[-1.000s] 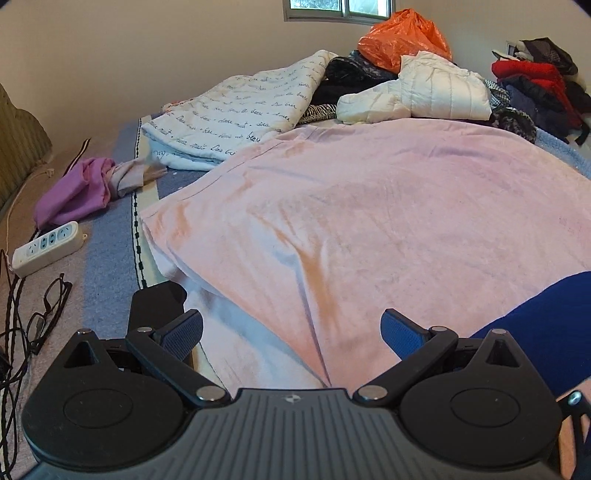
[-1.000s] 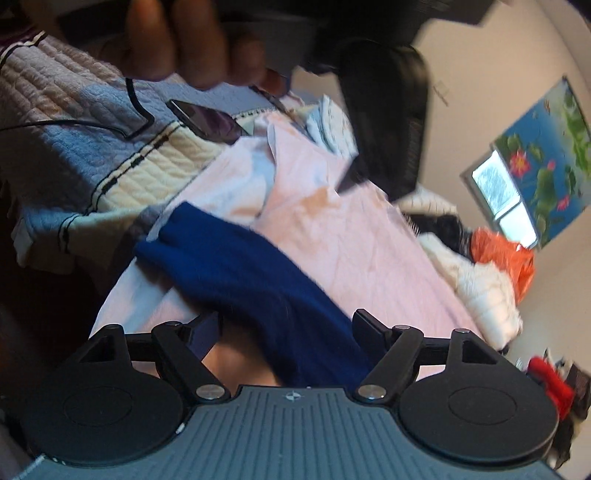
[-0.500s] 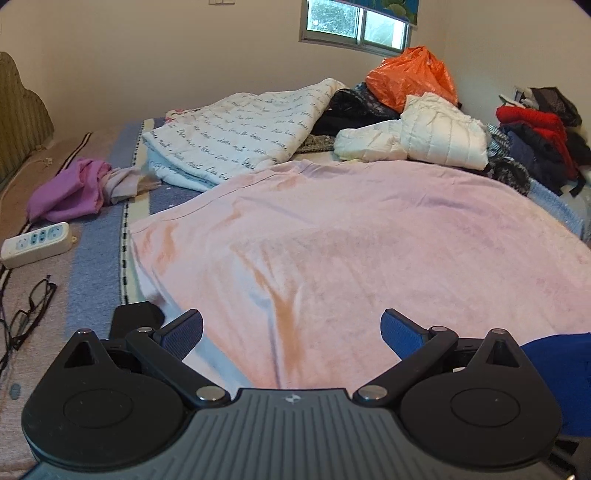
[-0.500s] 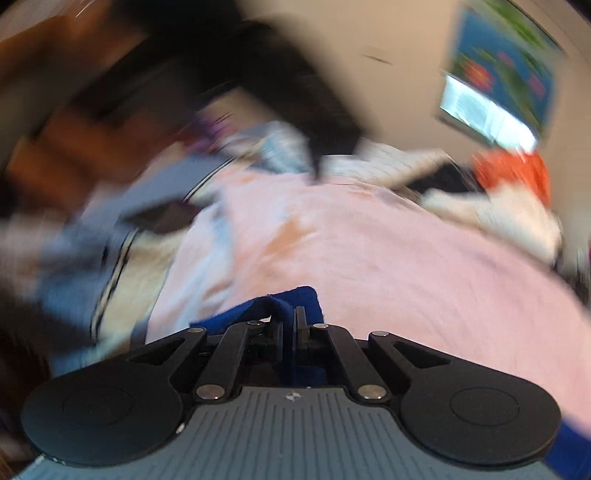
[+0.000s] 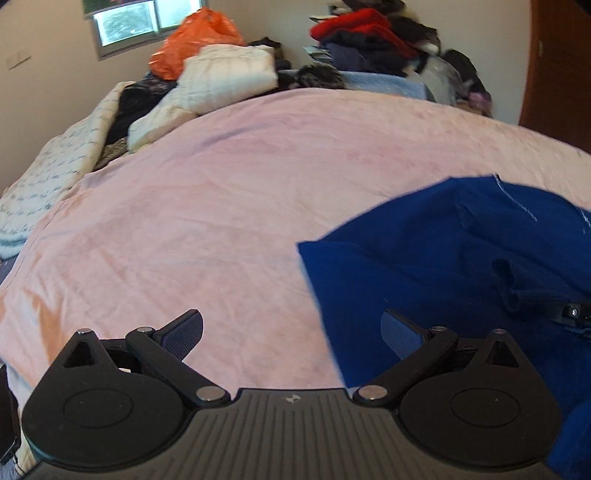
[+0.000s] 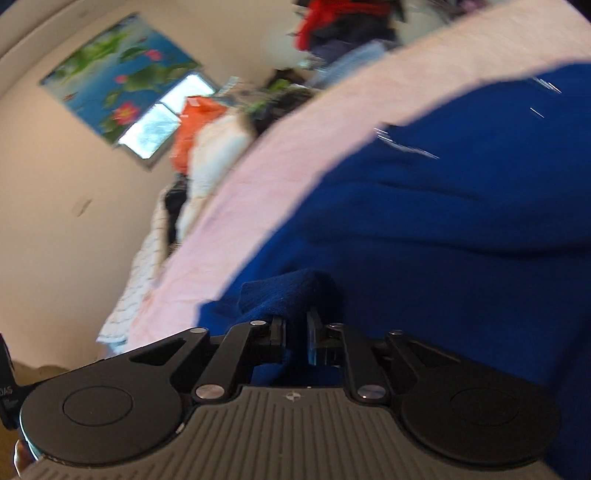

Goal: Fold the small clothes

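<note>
The blue garment [image 5: 461,258] lay bunched on the pink sheet [image 5: 221,206], toward that sheet's near right side, and my right gripper [image 6: 295,334] had its jaws pinched together on a raised fold of the blue cloth. My left gripper [image 5: 291,332] hung over the pink sheet just left of the garment, jaws spread wide with nothing between them, its right finger [image 5: 400,334] in front of the garment's edge. Beyond the sheet's far edge I saw a white quilted jacket [image 5: 225,79], an orange bag [image 5: 192,40] and a red-topped clothes heap [image 5: 362,26].
</note>
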`<state>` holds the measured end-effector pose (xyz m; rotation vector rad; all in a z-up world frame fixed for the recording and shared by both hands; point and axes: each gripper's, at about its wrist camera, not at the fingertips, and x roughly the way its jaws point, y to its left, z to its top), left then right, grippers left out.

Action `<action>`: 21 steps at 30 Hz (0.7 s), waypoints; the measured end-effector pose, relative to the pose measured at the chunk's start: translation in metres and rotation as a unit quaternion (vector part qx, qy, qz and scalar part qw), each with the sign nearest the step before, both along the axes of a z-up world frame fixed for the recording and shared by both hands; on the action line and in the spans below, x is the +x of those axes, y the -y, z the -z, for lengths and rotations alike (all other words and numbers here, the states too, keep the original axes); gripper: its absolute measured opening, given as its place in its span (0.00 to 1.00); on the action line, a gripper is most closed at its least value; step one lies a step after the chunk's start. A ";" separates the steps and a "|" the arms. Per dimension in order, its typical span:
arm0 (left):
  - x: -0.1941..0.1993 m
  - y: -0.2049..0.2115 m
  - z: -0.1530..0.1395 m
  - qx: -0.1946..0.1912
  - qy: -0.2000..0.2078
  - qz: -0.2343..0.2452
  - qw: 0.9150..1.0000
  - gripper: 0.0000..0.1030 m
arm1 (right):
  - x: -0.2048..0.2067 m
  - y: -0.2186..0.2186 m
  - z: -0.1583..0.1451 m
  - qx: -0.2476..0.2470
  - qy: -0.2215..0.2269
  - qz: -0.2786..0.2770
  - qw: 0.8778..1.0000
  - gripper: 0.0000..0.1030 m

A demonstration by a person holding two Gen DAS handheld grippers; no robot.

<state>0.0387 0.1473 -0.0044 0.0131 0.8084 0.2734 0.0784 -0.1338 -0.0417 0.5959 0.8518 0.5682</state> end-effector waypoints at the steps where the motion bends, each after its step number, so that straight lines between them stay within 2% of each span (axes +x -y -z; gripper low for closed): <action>1: 0.004 0.010 0.006 0.012 -0.005 0.012 1.000 1.00 | -0.002 0.001 0.006 -0.006 -0.005 0.002 1.000 0.29; 2: 0.008 0.018 0.012 0.026 -0.010 0.021 0.999 1.00 | -0.005 0.001 0.010 -0.006 0.000 0.001 1.000 0.36; 4: 0.013 0.030 0.022 0.051 -0.022 0.029 0.998 1.00 | -0.007 -0.006 0.006 -0.023 0.018 -0.006 1.000 0.41; 7: 0.015 0.032 0.034 0.041 -0.040 0.038 0.998 1.00 | -0.011 -0.029 -0.007 -0.112 0.073 -0.011 0.991 0.52; 9: 0.015 0.030 0.039 0.033 -0.047 0.038 0.998 1.00 | -0.013 -0.047 -0.014 -0.180 0.113 -0.014 0.977 0.61; 11: 0.016 0.029 0.042 0.031 -0.052 0.037 0.997 1.00 | -0.017 -0.063 -0.018 -0.250 0.156 -0.005 0.956 0.69; 13: 0.015 0.029 0.043 0.028 -0.051 0.038 0.998 1.00 | -0.020 -0.072 -0.020 -0.293 0.186 0.012 0.938 0.73; 14: 0.016 0.030 0.043 0.029 -0.051 0.039 0.998 1.00 | -0.021 -0.070 -0.022 -0.294 0.190 0.025 0.936 0.74; 15: 0.016 0.030 0.043 0.028 -0.051 0.040 0.997 1.00 | -0.022 -0.065 -0.023 -0.283 0.184 0.040 0.940 0.76; 18: 0.017 0.029 0.043 0.025 -0.051 0.040 0.998 1.00 | -0.019 -0.034 -0.021 -0.219 0.138 0.098 0.961 0.79; 21: 0.017 0.028 0.044 0.023 -0.049 0.040 0.998 1.00 | -0.011 -0.006 -0.014 -0.186 0.102 0.123 0.969 0.79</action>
